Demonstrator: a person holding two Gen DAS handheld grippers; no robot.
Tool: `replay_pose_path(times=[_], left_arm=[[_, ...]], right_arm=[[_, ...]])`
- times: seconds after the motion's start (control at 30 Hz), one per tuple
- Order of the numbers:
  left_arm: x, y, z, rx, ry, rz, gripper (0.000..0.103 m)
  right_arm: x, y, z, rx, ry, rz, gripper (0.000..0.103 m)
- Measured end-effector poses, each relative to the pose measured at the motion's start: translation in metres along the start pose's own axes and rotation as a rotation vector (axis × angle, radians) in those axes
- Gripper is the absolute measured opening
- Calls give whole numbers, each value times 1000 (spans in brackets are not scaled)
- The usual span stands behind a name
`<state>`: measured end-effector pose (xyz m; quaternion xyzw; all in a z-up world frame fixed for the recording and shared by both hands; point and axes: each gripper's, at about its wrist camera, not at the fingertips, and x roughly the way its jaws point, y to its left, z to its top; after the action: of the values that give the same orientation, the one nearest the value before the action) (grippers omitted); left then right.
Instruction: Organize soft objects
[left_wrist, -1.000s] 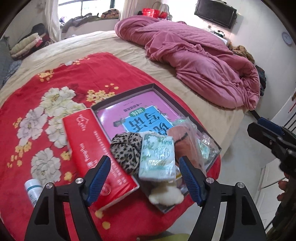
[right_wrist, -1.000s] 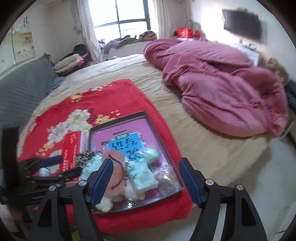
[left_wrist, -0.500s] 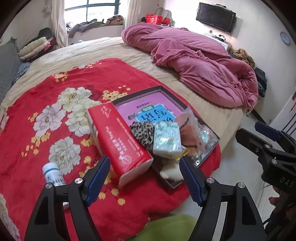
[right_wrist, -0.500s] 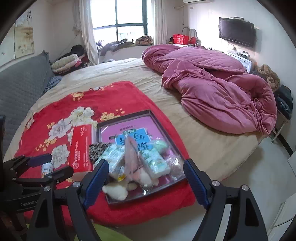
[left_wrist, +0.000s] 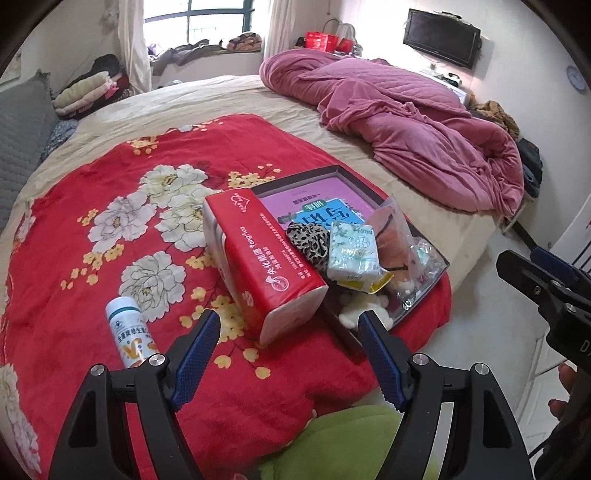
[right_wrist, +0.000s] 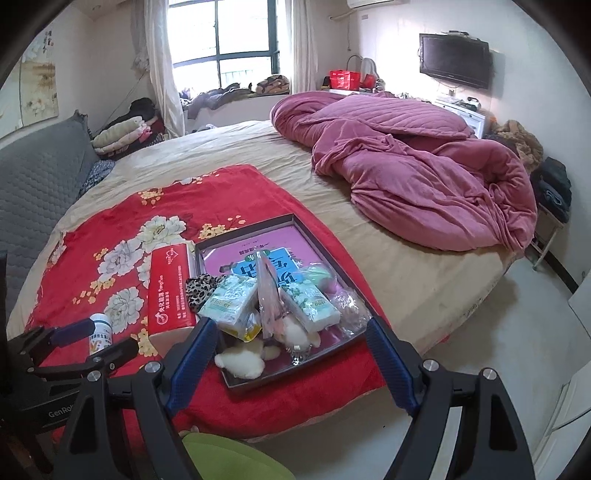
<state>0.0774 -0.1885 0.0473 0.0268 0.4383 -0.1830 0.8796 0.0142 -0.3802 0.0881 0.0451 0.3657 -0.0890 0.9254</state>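
**Visitor:** Bedroom, is it? What sits in front of you?

**Onlooker:** Yes, a wide bed (right_wrist: 399, 273) with a beige sheet under a window. Nearest me, the left tool (left_wrist: 288, 354) hangs above the bed's near edge, its blue-padded jaws spread wide with nothing between them. The right tool (right_wrist: 291, 360) is beside it, jaws likewise wide and empty, having just opened further.

**Visitor:** And past the tools?

**Onlooker:** A red floral blanket (left_wrist: 110, 206) covers the near part of the bed. On it lies a dark tray (right_wrist: 284, 220) lined with a pink and blue printed sheet. Heaped at the tray's near end are the soft things: a leopard-print cloth (left_wrist: 308, 240), two green-and-white tissue packs (right_wrist: 231, 304) (right_wrist: 310, 302), a clear bag holding something peach-coloured (left_wrist: 393, 236), and a white plush toy (right_wrist: 240, 362) at the front rim.

**Visitor:** Anything outside the tray?

**Onlooker:** A long red tissue box (left_wrist: 266, 258) lies against the tray's left side. A small white bottle (left_wrist: 129, 332) lies on the blanket, further left. A crumpled pink quilt (right_wrist: 424, 166) is piled on the far right of the bed.
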Motion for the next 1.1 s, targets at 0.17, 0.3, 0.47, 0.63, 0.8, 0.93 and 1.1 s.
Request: replay_pose_path(times=[0.17, 0.3, 0.47, 0.63, 0.8, 0.93, 1.1], left_arm=[[-8, -2, -4, 1, -14, 13, 78], [-12, -4, -10, 8, -21, 15, 78], [-16, -4, -19, 6, -17, 14, 78], [-17, 1, -30, 0, 0, 26, 78], [-16, 0, -41, 13, 7, 32, 78], [-14, -1, -45, 21, 16, 28, 78], [-11, -4, -51, 29, 22, 32, 78]], right_arm=[[-8, -3, -5, 20, -13, 0, 83], [-11, -5, -9, 50, -13, 18, 83], [-7, -4, -18, 73, 7, 37, 83], [-2, 2, -35, 79, 22, 36, 83], [-1, 9, -51, 90, 23, 28, 83], [-2, 9, -64, 120, 32, 30, 83], [-4, 11, -82, 130, 31, -9, 83]])
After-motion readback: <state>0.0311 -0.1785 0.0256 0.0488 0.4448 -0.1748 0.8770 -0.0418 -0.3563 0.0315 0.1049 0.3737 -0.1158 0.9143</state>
